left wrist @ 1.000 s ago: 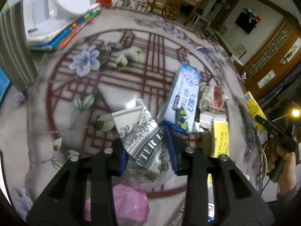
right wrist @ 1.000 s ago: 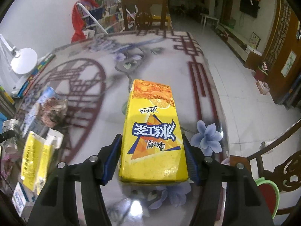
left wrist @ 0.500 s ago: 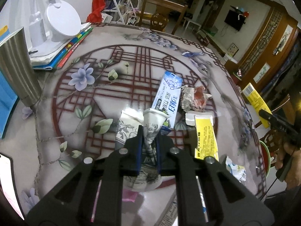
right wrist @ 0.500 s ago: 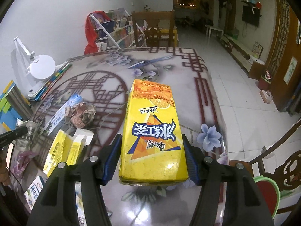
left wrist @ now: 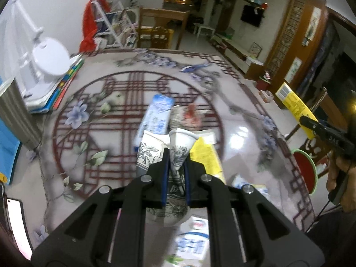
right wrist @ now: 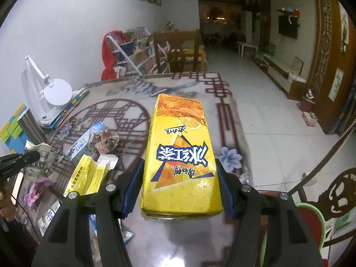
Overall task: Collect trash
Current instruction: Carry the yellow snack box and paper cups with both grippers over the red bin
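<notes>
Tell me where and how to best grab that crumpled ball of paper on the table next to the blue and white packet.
Take the crumpled paper ball across its middle, coming from above with the jaws spanning its narrower width. It is a loose, roundish wad with no handle or edge, lying between the blue and white packet and the open yellow carton, so a side approach would likely bump them.

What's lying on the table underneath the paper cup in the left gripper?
Under the crushed paper cup, pinched in the left gripper, lie a blue-and-white wrapper, a crumpled wad and a yellow box. The cup covers whatever is directly beneath it.
</notes>
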The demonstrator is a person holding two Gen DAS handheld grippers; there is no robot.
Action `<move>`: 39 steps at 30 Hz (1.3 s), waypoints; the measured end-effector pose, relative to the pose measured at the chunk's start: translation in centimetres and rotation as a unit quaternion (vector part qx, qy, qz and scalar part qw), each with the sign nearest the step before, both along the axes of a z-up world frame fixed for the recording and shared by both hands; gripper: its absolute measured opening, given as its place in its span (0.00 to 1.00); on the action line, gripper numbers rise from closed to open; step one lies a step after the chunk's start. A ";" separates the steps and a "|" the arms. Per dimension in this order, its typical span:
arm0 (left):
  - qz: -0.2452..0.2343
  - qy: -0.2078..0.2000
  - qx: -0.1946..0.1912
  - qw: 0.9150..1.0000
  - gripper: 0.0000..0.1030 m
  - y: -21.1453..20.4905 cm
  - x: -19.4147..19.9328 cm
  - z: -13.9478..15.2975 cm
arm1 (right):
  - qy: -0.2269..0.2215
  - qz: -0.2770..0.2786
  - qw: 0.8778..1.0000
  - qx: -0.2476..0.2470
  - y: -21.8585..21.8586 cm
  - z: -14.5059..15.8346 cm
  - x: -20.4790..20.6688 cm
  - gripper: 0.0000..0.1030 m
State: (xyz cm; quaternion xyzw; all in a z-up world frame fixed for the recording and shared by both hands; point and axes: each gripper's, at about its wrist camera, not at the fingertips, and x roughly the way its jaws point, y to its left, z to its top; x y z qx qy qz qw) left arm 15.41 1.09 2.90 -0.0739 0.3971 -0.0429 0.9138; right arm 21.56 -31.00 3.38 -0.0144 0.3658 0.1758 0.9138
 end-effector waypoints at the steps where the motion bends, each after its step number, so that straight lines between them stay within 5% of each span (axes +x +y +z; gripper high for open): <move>1: -0.007 -0.002 -0.001 1.000 0.11 -0.7 0.0 0.3 | -0.001 -0.004 1.000 0.004 -0.5 0.1 -0.4 0.57; 21: -0.187 -0.013 -0.023 0.982 0.11 -21.1 1.7 2.6 | -0.016 -0.150 0.988 0.043 -15.5 1.1 -6.4 0.57; 39: -0.342 0.030 -0.066 0.937 0.11 -39.5 3.4 -0.7 | -0.004 -0.269 0.962 0.048 -27.2 -1.3 -9.6 0.57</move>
